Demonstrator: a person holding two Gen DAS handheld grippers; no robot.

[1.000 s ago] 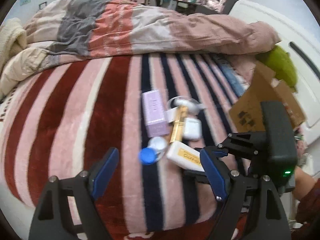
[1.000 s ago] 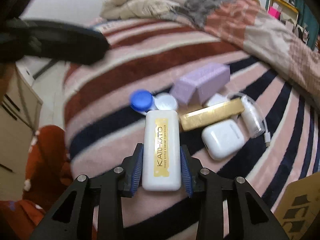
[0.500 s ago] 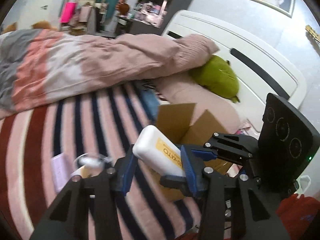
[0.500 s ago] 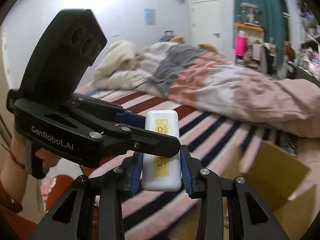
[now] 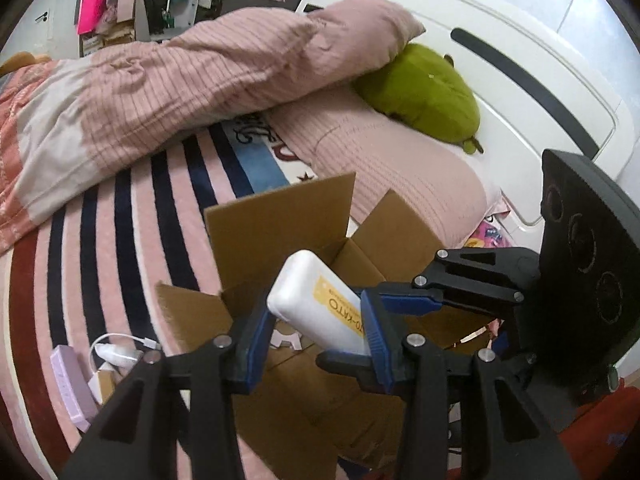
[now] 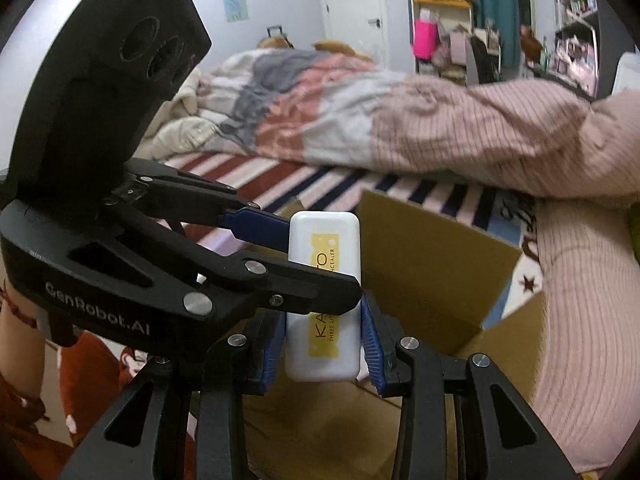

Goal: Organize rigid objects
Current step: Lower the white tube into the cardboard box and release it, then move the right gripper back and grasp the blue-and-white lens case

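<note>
Above the open cardboard box (image 5: 280, 216), your right claw (image 6: 324, 344) grips the white case (image 6: 324, 280); your left claw (image 5: 312, 336) brackets it, contact unclear, seemingly for a handover.

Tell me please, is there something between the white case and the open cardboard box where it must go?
Nothing visible blocks the drop. The right hand-held gripper holds the white case above the cardboard box, whose flaps stand open. The left hand-held gripper brackets the case too, so it must release or move away first.
</note>
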